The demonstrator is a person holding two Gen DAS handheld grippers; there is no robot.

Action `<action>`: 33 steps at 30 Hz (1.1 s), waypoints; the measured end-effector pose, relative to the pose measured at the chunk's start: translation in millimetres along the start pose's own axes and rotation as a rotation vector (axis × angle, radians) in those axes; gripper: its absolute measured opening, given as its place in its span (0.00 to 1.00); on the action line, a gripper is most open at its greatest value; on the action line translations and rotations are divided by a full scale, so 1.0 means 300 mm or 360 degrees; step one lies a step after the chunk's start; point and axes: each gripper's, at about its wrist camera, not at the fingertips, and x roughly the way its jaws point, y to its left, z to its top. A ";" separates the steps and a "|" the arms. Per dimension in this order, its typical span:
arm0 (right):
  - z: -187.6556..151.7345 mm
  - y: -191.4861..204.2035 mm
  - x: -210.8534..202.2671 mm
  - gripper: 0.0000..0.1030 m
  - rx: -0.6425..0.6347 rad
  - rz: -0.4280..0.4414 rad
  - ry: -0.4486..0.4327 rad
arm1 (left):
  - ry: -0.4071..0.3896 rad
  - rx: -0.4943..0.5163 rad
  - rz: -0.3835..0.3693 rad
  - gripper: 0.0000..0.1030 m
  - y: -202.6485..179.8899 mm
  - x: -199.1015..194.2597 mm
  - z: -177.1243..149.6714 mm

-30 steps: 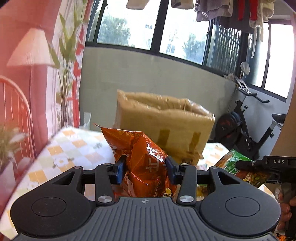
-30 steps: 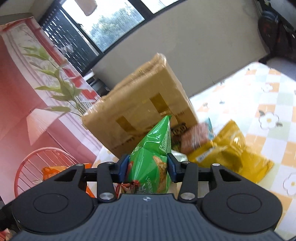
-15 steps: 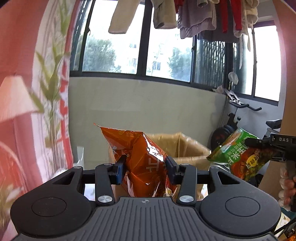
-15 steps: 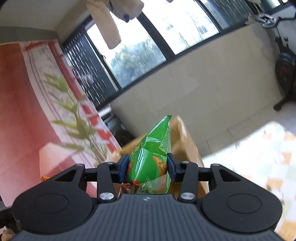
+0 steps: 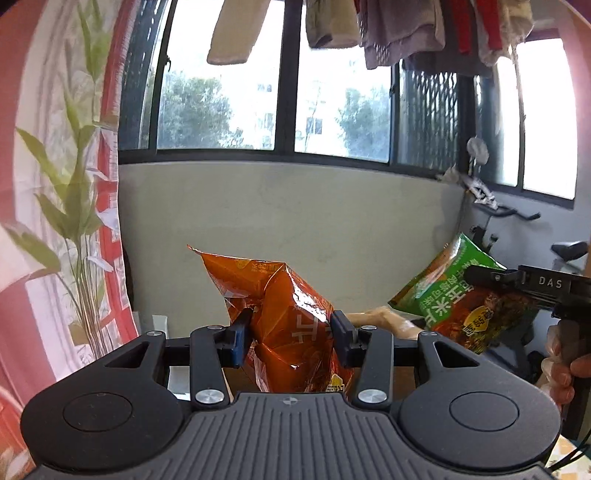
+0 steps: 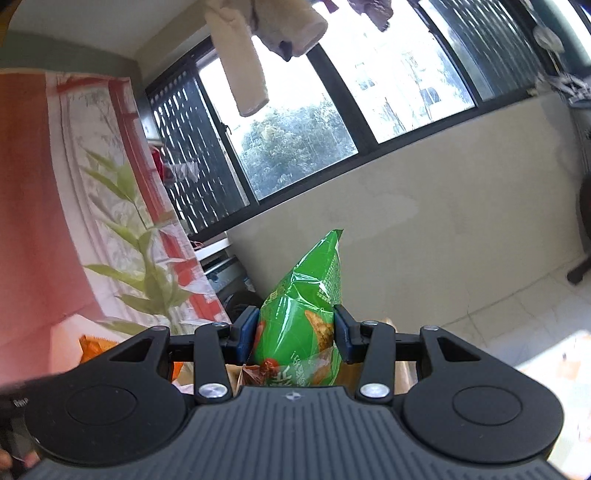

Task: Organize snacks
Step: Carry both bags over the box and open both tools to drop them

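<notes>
My left gripper (image 5: 291,334) is shut on an orange snack bag (image 5: 280,314) and holds it upright in the air. My right gripper (image 6: 295,330) is shut on a green snack bag (image 6: 306,314); that green bag (image 5: 458,295) and the right gripper also show at the right of the left wrist view. Only the top rim of the cardboard box (image 5: 384,319) shows below and behind the bags, and a sliver of the box (image 6: 402,369) shows under the right gripper. The orange bag (image 6: 90,349) peeks in at the left of the right wrist view.
A grey wall (image 5: 295,221) under large windows stands ahead. A red curtain with a bamboo print (image 5: 74,184) hangs on the left. An exercise bike (image 5: 517,240) stands at the right. Laundry (image 5: 369,29) hangs overhead. A corner of the checked tablecloth (image 6: 554,365) shows.
Both grippers have risen with their bags well above the table. The box has dropped to the bottom of both views and the loose snacks on the table have left the view.
</notes>
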 end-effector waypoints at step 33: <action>-0.311 -0.047 -0.117 1.00 -0.0386 0.0158 0.0114 | 0.0331 -0.0491 0.0219 0.83 0.177 -0.191 -0.329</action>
